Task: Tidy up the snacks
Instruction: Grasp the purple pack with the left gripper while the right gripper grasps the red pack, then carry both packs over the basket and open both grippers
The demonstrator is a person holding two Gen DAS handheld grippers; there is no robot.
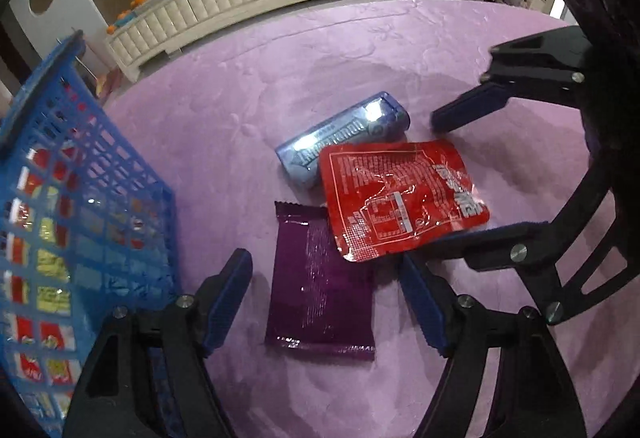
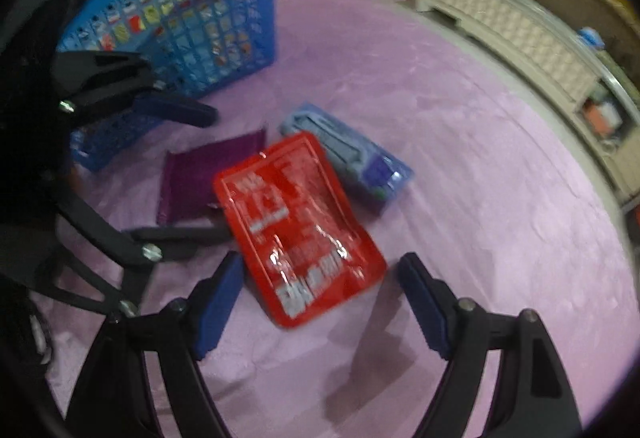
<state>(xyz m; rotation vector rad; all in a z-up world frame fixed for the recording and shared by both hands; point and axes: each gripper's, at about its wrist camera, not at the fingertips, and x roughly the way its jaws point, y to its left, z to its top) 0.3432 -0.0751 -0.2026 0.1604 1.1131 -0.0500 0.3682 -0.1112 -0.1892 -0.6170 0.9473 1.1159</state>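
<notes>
Left gripper (image 1: 326, 302) hangs w/ fingers (image 1: 228, 302) spread and empty, straddling the near end of the purple packet (image 1: 320, 290), not touching it as far as can be told. Right gripper (image 2: 320, 306) likewise released, nothing gripped, fingers (image 2: 218, 312) either side of the near end of the red pouch (image 2: 300, 226); that view is blurred, so contact can't be called.

All three snacks lie on the pink-covered desk (image 1: 460, 50): purple packet flat and nearest the left gripper, red pouch overlapping its far right corner and also resting on the blue pack (image 1: 344, 138), which lies furthest back.

Blue basket (image 1: 80, 198) stands on the desk left of the pile, already holding red/yellow packets seen thru the mesh.

Step in hand, by my read: approach for a pick, prob. one snack per gripper. Next move calls for dropping low enough to pinch a thin flat wrapper by its edge. Red pouch sits on top, so lifting it first frees the other two; pulling purple out first could drag red along.
</notes>
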